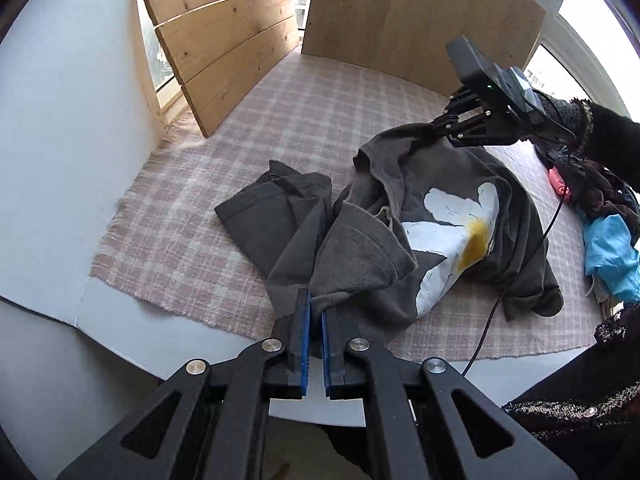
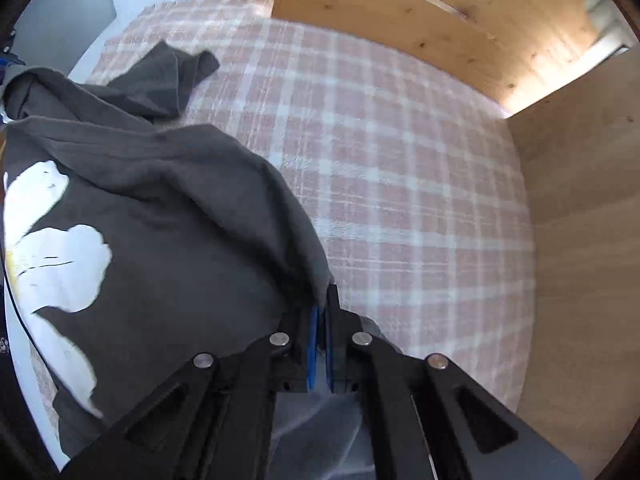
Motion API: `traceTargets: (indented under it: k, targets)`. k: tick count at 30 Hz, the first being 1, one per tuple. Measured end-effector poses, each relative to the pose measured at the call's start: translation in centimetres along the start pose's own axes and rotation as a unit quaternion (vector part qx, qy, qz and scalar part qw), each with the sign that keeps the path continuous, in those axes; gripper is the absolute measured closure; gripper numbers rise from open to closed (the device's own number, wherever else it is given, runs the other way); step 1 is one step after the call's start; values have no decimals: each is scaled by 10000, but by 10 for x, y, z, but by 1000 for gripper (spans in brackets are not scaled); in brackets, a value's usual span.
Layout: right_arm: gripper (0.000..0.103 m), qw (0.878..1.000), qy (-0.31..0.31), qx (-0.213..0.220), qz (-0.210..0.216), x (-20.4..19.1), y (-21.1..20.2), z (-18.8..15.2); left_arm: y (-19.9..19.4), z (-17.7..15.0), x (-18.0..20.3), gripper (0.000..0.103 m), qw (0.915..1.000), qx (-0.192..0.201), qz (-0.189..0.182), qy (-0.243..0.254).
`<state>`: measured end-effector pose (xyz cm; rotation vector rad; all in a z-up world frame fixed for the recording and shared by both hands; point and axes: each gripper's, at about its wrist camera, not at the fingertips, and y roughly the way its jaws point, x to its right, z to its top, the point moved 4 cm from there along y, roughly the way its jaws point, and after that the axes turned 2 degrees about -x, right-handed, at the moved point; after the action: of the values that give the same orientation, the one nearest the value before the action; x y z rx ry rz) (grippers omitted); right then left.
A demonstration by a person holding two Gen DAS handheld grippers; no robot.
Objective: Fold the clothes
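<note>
We are gripping the dark grey sweatshirt [image 1: 440,216] with both grippers, the left gripper [image 1: 315,312] clenched on a bunched edge and the right gripper [image 2: 322,308] clenched on another, the garment sagging rumpled between them onto the checked cloth [image 1: 304,112]. By our judgement we are spreading it, so next we are needing to pull apart and flatten it. Which edges sit between the jaws is staying hidden in the folds.

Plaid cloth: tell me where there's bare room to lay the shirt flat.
Free: the plaid cloth between the shirt and the wooden boards, and its left strip beside the shirt's sleeve. Crowded: the right edge, where a clothes pile and cable lie.
</note>
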<state>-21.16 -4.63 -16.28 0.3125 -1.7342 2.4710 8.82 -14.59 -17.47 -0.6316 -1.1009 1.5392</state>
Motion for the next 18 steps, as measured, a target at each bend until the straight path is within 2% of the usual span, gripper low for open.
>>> traceTargets:
  k: [2,4,7,9,13,15,16,17,18]
  targets:
    - [100,9986,305,291,-332,4,-36,-8,-17,23,8,99,9993,136,-110,342]
    - [100,9907,795,747,-808,25,-96,-16,-40,51,19,99,9962,366,-27,794]
    - [100,9695,1475,1143,-1588,56,-188,-44,-78,103,37,99,9874,841,19,1338]
    - [100,9504,1796,1360,-2144,64,-251,-63,-107,142,53,99,9791,1172,15,1663]
    - [100,9088,2236,1648,-3115,60,-380,-91,-185,213,94,99,9505,2066,99,2319]
    - [100,8854,2334,1720,-3633,46,-437,-98,-227,246,115,102,9310,2573,221,2579]
    - [100,8726,2378,1752,-3891,38,-464,-101,-249,260,124,103,9190,2905,444,2630]
    - [100,8658,2458,1828,-3956,30,-486,-104,-271,268,130,103,9090,3179,527,2644]
    - [100,8604,2548,1915,-3977,22,-505,-108,-290,273,133,103,9052,3333,285,2622]
